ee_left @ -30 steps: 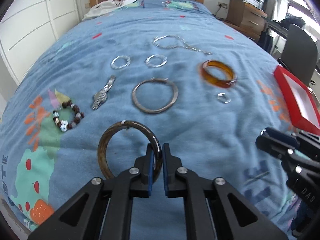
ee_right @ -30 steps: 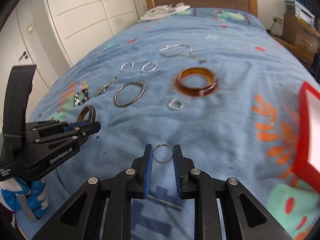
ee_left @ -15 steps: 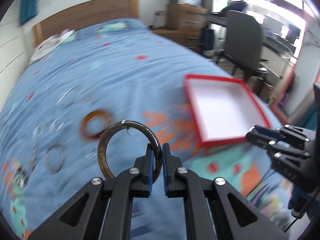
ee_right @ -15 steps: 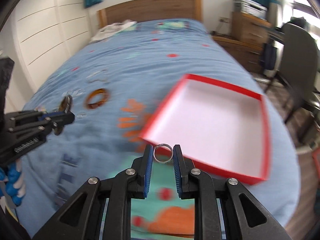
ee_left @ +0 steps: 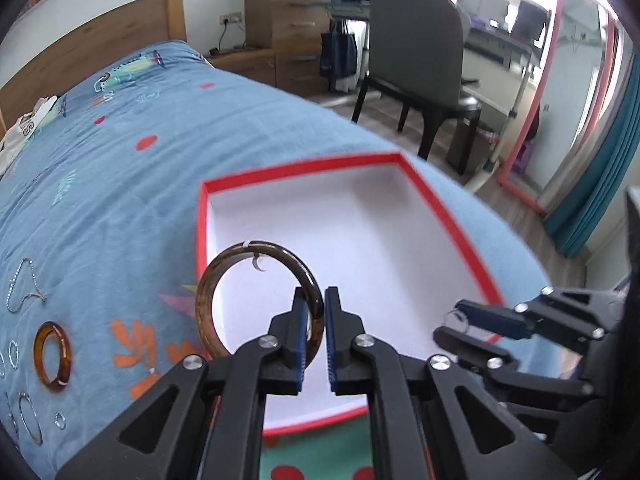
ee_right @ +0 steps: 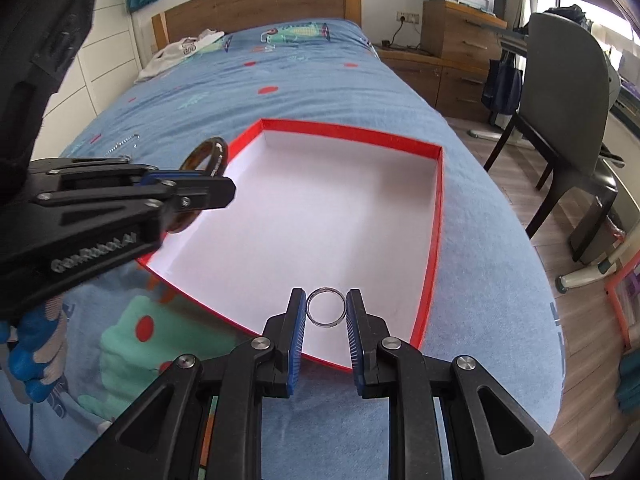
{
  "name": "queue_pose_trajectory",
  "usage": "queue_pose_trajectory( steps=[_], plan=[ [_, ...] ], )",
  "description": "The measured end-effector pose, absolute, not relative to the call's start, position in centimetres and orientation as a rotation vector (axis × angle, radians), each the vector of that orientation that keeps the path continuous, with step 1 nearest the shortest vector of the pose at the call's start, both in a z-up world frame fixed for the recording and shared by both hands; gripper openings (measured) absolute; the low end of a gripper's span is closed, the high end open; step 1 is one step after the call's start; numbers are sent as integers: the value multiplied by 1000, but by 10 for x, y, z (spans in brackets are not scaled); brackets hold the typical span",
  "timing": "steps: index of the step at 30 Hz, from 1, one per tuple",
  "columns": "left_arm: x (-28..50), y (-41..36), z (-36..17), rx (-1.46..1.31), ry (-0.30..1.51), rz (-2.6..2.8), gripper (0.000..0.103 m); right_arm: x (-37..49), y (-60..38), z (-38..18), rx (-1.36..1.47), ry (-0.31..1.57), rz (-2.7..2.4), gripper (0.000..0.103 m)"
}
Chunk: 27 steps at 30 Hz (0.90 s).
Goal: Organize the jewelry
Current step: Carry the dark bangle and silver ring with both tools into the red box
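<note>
My left gripper is shut on the rim of a dark brown bangle, which hangs above the near-left part of the red box with its white inside. In the right wrist view the same left gripper and its bangle hover over the box's left rim. My right gripper is shut on a small silver ring above the box's near edge. From the left wrist view that right gripper sits at the box's right corner.
On the blue bedspread to the left lie an amber bangle, a silver chain and thin silver rings. A grey chair and wooden drawers stand beyond the bed's right edge. Clothing lies by the headboard.
Both grippers have swung right, away from the laid-out jewellery, and now hang over the red box. Each still holds its piece.
</note>
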<state>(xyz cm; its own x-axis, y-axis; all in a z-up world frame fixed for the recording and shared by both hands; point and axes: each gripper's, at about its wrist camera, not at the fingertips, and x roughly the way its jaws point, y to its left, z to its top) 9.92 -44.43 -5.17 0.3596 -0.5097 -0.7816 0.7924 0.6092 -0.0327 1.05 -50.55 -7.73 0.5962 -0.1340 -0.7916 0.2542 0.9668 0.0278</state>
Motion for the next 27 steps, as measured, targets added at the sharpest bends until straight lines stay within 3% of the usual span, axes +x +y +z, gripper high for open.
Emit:
queue_pose_trajectory(
  steps=[13,27],
  plan=[
    [97,-436,-104,382,946,-873,11,14,-514,-94,134,967,-195,20],
    [100,-426,-109,276,975,-793,14,23,-516,-105,87,1003,-151,19]
  ],
)
